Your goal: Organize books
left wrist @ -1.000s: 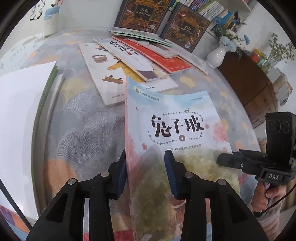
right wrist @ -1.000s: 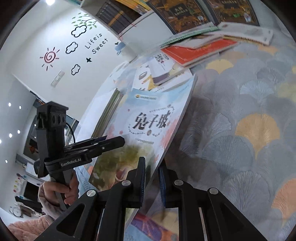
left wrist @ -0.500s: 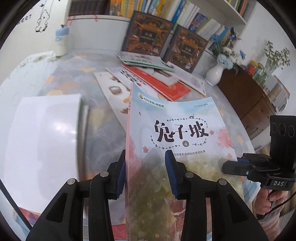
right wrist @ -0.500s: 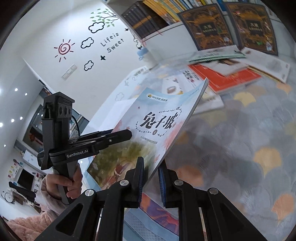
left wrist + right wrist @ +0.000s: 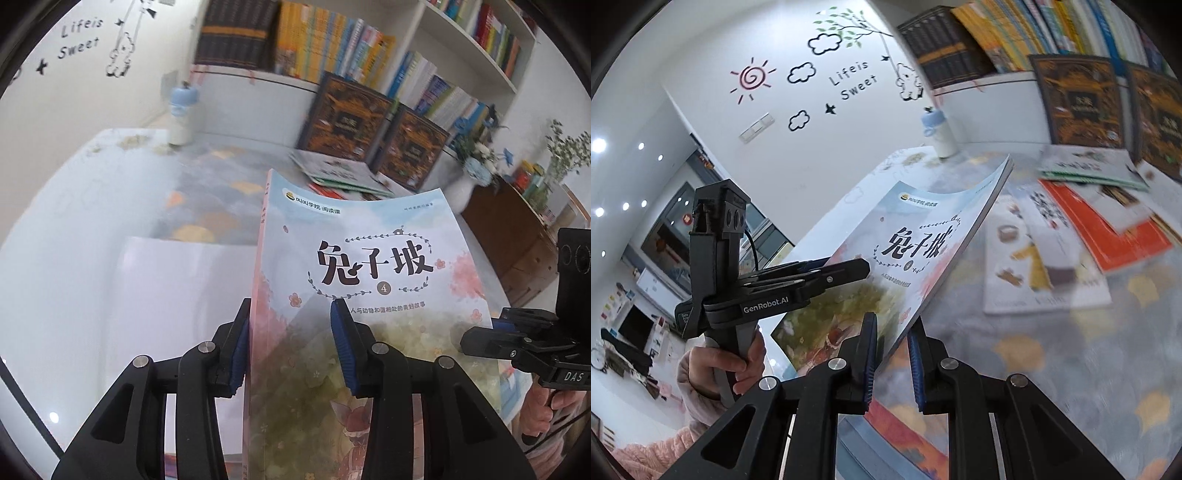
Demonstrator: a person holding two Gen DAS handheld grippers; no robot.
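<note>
**Holding a thin paperback in mid-air, one clamp on each side**

Gripping from both sides now. The book [image 5: 369, 277] is up off the worktop [image 5: 1071, 369], tilted, cover facing the cameras. The left gripper [image 5: 291, 347] has the spine side: one pad behind the spine, the other on the front cover. Its fingers are closed to a narrow gap with the book pinched between them. The right gripper [image 5: 892, 360] is very nearly shut, and the book's lower edge on the open-page side is nipped between its pads.

Handling, as I judge it: this is a slim, glossy softcover, light but floppy. The top edge is already bowing in a curve, so it won't hold flat by itself. The shiny cover could slide under the pads, and the pages could fan or crease if squeezed at a corner. The spine is the stiffest part and the best place to hold. A second grip on the opposite edge, as here, stops the sag.

Now the views. The left camera shows the full cover and title, the spine edge, and a white sheet [image 5: 177, 295] lying below on the worktop. It also shows the shelf [image 5: 332, 40] of upright books behind. It cannot show how the left fingers meet the cover. The right camera does: it sees them side-on, closed over the book, with the person's hand [image 5: 727, 365] on the handle. It also shows the fanned pile [image 5: 1089, 229] of books waiting on the worktop, which the held book largely blocks from the left.
</note>
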